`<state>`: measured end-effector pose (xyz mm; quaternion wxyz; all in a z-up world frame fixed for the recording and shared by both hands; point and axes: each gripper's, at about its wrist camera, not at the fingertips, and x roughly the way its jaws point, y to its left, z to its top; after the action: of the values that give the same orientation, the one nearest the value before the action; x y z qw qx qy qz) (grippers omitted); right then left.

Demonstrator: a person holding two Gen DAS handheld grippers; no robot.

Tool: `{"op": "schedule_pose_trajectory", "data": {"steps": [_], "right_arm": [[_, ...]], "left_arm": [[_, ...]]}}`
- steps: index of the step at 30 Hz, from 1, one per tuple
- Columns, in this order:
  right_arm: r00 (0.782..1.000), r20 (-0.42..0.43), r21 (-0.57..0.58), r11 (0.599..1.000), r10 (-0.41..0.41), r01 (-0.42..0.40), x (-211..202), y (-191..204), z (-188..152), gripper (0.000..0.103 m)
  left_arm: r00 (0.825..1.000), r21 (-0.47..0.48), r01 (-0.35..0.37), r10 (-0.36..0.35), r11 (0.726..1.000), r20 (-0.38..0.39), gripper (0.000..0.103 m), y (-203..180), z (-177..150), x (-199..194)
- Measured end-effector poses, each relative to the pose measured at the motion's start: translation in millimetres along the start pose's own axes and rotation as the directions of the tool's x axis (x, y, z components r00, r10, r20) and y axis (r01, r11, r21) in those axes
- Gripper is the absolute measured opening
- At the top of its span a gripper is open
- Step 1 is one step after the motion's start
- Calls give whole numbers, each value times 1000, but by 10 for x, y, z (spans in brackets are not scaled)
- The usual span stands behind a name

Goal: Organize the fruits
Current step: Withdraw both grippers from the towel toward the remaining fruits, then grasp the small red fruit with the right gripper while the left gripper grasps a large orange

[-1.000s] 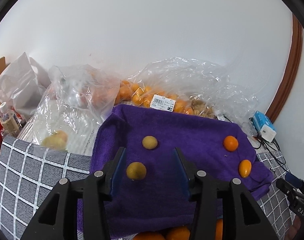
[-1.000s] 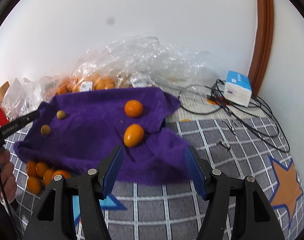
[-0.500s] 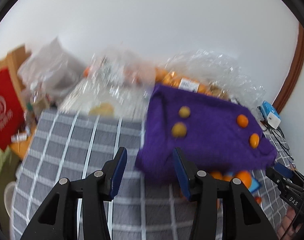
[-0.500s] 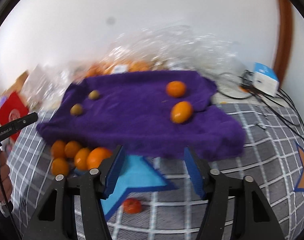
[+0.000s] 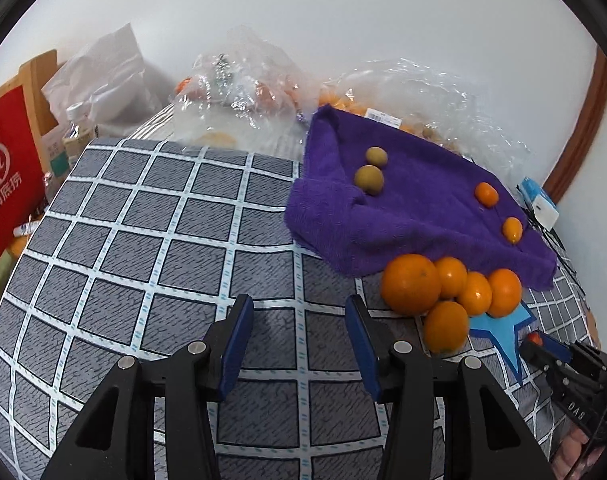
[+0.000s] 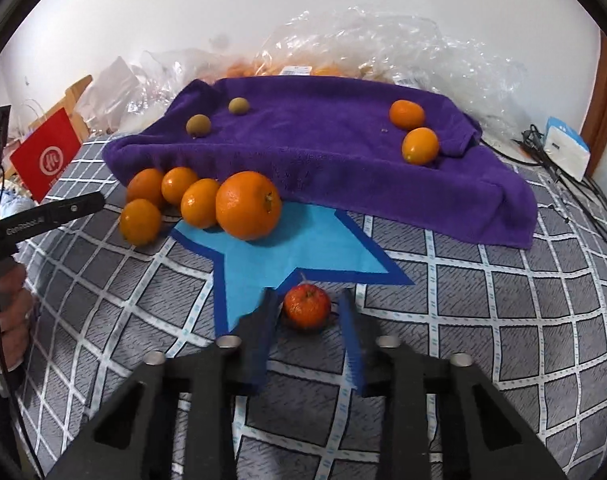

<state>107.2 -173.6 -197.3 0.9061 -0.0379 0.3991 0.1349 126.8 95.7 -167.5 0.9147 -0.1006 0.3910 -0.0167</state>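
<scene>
Just in front of the purple towel (image 6: 343, 152), the right tongs (image 6: 307, 320) stand spread around a small red-orange fruit (image 6: 306, 306) without gripping it. Five oranges (image 6: 207, 200) cluster against the towel's front edge. The left tongs (image 5: 297, 336) hang released, well left of the towel.

Both wrist views look low across the checked cloth (image 5: 151, 240), sharing the purple towel (image 6: 343, 152).

A plain white wall (image 5: 303, 12) rises behind a grey checked surface (image 5: 151, 240) — a brown wooden door frame (image 5: 579, 128) curves along the right edge, under soft, even light.
</scene>
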Motion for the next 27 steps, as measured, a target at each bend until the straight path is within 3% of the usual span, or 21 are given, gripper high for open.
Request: {"op": "schedule_pose_trajectory", "data": {"steps": [4,11,13,17,22,27], "right_arm": [[1000,0,-9,1000,-16,16,-38,-13,1,24],[992,75,6,995,-97,97,-215,-350,94,24],[994,84,49,997,-71,67,-199,-483,80,24],[993,104,114,993,-48,36,-200,-646,41,24],[993,108,123,992,-41,27,-194,-671,19,24],[992,122,103,995,-27,14,-226,-615,-7,24]], "left_arm": [[1000,24,12,-12,1000,4,45,-51,-7,-15],[997,102,62,-67,993,39,45,-188,-46,-120],[995,119,97,-100,988,22,45,-232,-45,-106],[997,139,75,-75,987,-7,45,-373,-31,-94],[991,60,130,-128,990,-43,45,-463,130,-4],[988,39,113,-108,993,-115,46,-575,221,213]]}}
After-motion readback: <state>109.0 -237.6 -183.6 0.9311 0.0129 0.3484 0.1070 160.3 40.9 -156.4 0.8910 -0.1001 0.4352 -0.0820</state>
